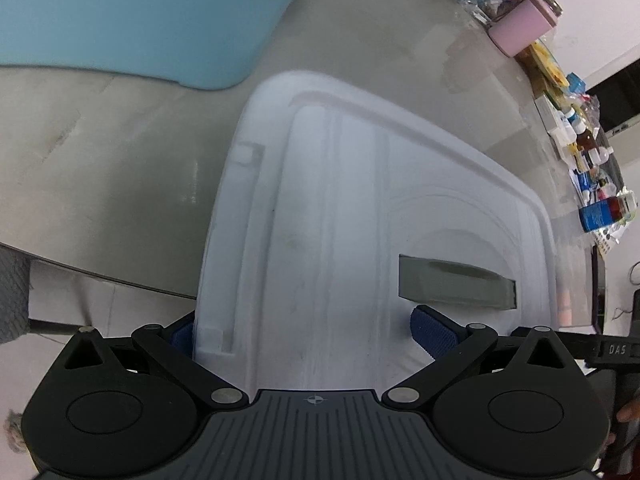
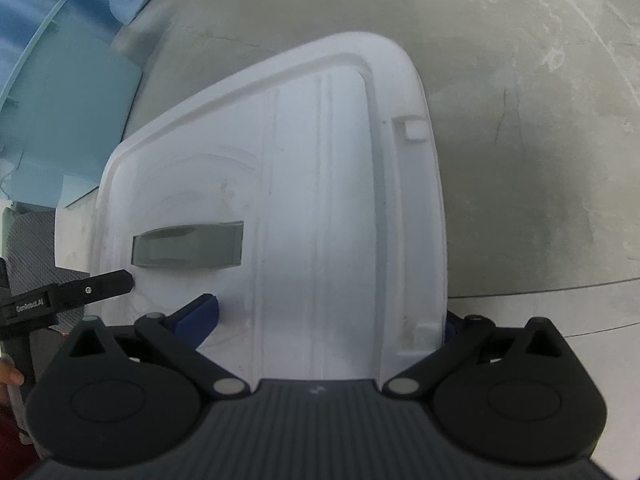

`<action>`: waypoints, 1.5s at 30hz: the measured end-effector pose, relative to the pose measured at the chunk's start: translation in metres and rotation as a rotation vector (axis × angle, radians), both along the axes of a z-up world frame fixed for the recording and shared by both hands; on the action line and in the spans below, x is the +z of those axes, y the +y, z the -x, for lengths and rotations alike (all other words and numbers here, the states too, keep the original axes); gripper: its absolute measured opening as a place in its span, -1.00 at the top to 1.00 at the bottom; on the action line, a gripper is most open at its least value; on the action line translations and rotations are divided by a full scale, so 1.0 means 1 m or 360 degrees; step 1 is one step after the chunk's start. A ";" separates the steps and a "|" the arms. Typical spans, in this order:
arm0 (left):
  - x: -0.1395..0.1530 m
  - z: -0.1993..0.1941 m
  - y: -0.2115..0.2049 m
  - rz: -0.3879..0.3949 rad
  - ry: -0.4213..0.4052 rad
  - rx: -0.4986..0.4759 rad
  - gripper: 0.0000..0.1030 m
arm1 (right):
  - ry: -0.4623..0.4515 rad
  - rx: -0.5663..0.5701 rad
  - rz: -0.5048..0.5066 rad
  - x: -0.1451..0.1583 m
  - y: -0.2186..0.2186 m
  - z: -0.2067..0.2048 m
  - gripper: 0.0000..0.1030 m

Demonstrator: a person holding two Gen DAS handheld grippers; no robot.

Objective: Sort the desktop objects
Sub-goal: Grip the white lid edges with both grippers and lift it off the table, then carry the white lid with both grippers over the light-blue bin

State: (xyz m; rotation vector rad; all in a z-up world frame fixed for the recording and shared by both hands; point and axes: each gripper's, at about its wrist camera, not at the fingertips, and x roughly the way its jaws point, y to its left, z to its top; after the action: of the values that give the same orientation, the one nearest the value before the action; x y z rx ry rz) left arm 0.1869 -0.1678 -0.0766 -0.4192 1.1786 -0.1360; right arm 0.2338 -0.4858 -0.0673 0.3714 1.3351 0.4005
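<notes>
A large white plastic lid [image 1: 340, 208] with a grey recessed handle slot [image 1: 456, 284] fills both wrist views; it also shows in the right wrist view [image 2: 320, 200] with its slot [image 2: 188, 250]. My left gripper [image 1: 312, 336] is shut on the lid's near edge, one blue pad [image 1: 434, 334] on its top face and the other under its left rim. My right gripper [image 2: 328, 320] grips the same lid, one blue pad [image 2: 198, 318] on top and the other hidden behind the right rim. The lid is tilted above the grey table [image 2: 520, 120].
A light blue bin [image 1: 132, 16] stands at the back left and also shows in the right wrist view [image 2: 60, 112]. A pink box [image 1: 524, 26] and a row of bottles, boxes and packets [image 1: 588, 152] line the table's far right edge. The table's front edge [image 2: 540, 284] is near.
</notes>
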 end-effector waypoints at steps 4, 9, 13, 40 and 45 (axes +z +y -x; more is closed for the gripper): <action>0.011 0.006 -0.004 -0.0035 -0.0053 -0.0026 -1.00 | -0.0063 -0.0014 0.0001 0.011 -0.004 0.008 -1.00; 0.023 0.006 -0.004 -0.0044 -0.0090 -0.0036 -1.00 | -0.0119 -0.0021 0.0004 0.022 -0.010 0.014 -1.00; 0.036 0.009 0.003 -0.0044 -0.0128 -0.0036 -1.00 | -0.0173 -0.0027 0.0004 0.030 -0.013 0.020 -1.00; 0.101 0.071 0.015 -0.0095 -0.0353 0.0011 -1.00 | -0.0425 -0.0024 -0.0043 0.081 0.004 0.063 -1.00; 0.110 0.091 0.030 -0.0100 -0.0387 0.0018 -1.00 | -0.0455 -0.0012 -0.0046 0.091 0.018 0.078 -1.00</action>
State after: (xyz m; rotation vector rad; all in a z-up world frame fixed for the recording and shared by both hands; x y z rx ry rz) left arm 0.0957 -0.1381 0.0332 -0.3437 0.9386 -0.1355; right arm 0.1559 -0.4681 0.0241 0.3293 1.0497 0.4496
